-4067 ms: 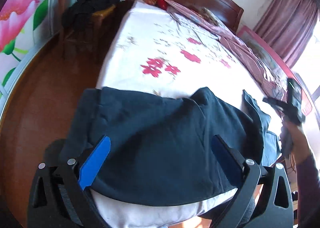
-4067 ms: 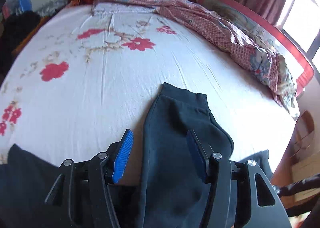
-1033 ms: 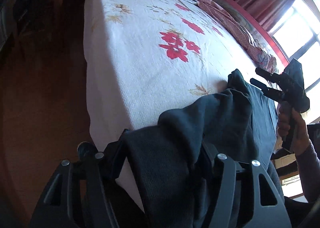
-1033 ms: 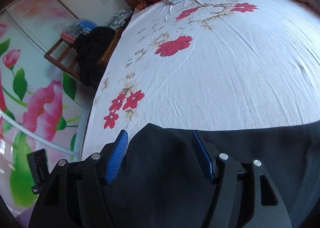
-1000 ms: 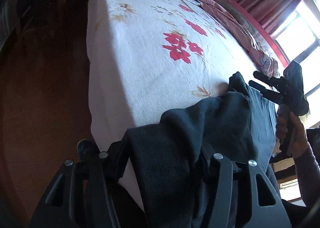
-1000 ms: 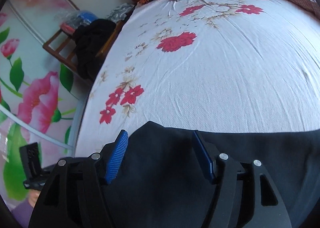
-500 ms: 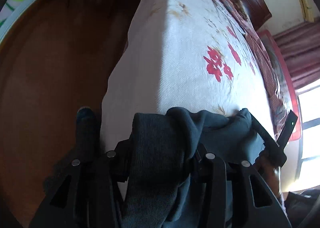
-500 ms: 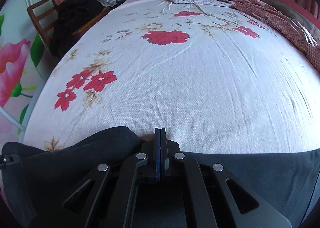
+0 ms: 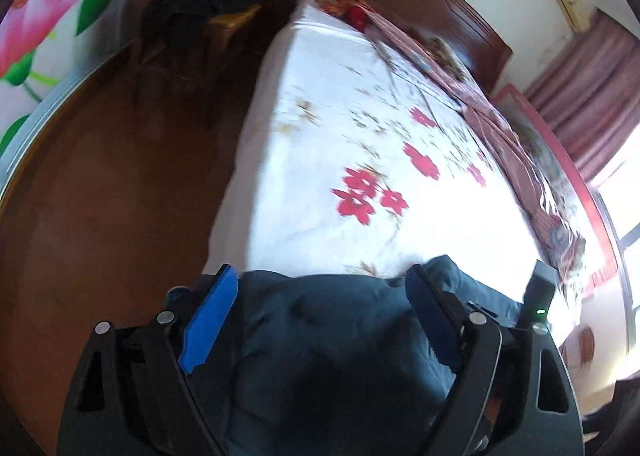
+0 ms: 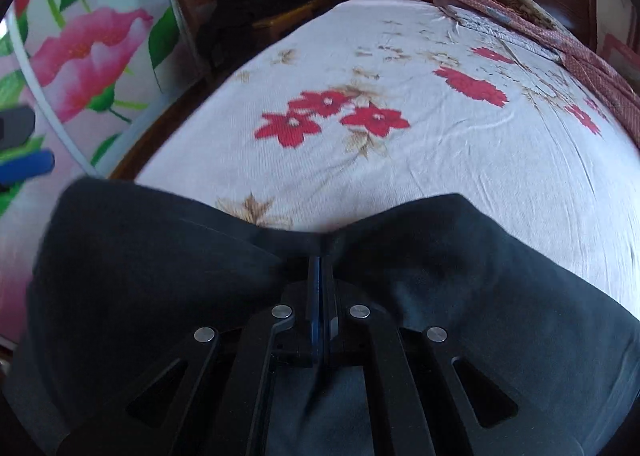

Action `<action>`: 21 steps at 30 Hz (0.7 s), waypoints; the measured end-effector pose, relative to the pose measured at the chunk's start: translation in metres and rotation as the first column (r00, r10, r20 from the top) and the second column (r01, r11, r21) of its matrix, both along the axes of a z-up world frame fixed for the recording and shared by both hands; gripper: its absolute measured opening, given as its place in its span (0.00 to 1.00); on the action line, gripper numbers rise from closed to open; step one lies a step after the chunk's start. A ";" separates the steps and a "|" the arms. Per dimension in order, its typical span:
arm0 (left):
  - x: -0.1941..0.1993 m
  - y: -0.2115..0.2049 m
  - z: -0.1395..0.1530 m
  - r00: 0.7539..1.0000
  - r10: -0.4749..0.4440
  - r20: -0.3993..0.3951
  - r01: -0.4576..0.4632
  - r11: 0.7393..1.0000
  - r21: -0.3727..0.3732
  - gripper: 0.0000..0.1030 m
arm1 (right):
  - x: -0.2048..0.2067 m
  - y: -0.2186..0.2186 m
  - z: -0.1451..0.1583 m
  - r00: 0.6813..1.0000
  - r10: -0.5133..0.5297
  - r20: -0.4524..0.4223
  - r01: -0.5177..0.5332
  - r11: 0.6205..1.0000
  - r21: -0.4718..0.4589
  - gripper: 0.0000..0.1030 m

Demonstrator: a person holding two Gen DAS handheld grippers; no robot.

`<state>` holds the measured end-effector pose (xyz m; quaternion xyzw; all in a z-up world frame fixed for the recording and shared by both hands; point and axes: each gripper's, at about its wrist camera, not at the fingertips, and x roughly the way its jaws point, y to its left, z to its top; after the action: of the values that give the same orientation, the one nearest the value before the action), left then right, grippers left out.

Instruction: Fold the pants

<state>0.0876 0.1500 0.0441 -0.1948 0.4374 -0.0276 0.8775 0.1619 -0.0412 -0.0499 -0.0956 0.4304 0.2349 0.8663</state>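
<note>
— Left claw (image 9: pixel 320 308)?
— Spread wide, straddling the dark pants (image 9: pixel 332 340) bunched at the bed's (image 9: pixel 360 127) 6 o'clock edge.
— Right claw (image 10: pixel 319 268)?
— Clamped tight on a pants fold, fabric spreading toward 3 and 9 o'clock.

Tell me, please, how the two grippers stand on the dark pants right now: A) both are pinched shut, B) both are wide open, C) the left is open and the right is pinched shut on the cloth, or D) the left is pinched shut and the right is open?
C: the left gripper has its blue pads spread apart over the pants, while the right gripper has its pads pressed together on a fold of the cloth.
</note>
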 end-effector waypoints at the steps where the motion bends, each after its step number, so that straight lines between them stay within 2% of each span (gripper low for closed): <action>1: 0.006 -0.011 -0.009 0.999 -0.039 -0.019 0.039 0.999 0.024 0.84 | -0.004 -0.001 0.000 1.000 0.005 0.024 -0.005 1.000 0.006 0.00; 3: 0.018 -0.027 -0.038 0.993 -0.065 -0.097 0.075 0.992 0.103 0.84 | -0.001 -0.013 0.015 0.999 -0.046 -0.019 0.047 0.997 0.068 0.00; 5: 0.021 -0.028 -0.053 0.994 -0.048 -0.096 0.065 0.982 0.180 0.83 | -0.011 -0.036 0.040 0.995 -0.101 -0.008 0.101 0.979 0.176 0.00; 8: 0.016 -0.024 -0.053 0.997 -0.041 -0.072 0.053 0.983 0.177 0.81 | -0.042 -0.067 0.053 0.988 -0.152 -0.023 0.153 0.970 0.188 0.00; 10: 0.012 -0.026 -0.056 0.996 -0.050 -0.078 0.066 0.972 0.224 0.77 | -0.072 -0.085 0.044 0.986 -0.165 -0.032 0.167 0.977 0.128 0.00; 12: 0.001 -0.027 -0.058 0.995 -0.059 -0.077 0.077 0.964 0.253 0.77 | -0.093 -0.103 0.011 0.971 -0.189 -0.144 0.195 0.981 0.025 0.00; 13: -0.004 -0.028 -0.060 0.995 -0.068 -0.077 0.087 0.958 0.275 0.77 | -0.102 -0.116 -0.002 0.968 -0.197 -0.158 0.205 0.978 0.039 0.00; 14: -0.010 -0.030 -0.060 0.994 -0.079 -0.077 0.099 0.950 0.296 0.77 | -0.111 -0.131 -0.002 0.969 -0.204 -0.138 0.222 0.967 0.127 0.00; 15: -0.013 -0.030 -0.062 0.994 -0.084 -0.073 0.103 0.944 0.313 0.77 | -0.114 -0.141 -0.004 0.962 -0.223 -0.157 0.246 0.958 0.149 0.00; 19: -0.003 -0.032 -0.060 0.992 -0.054 -0.111 0.088 0.942 0.325 0.77 | -0.119 -0.141 0.003 0.957 -0.247 -0.152 0.268 0.953 0.140 0.01; 21: -0.004 -0.033 -0.055 0.991 -0.053 -0.121 0.090 0.942 0.324 0.78 | -0.128 -0.161 0.017 0.950 -0.267 -0.160 0.301 0.917 0.261 0.01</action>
<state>0.0831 0.1172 -0.0112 -0.0308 0.4904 0.0247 0.8706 0.0339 -0.2019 -0.0326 0.1066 0.4538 0.1708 0.8680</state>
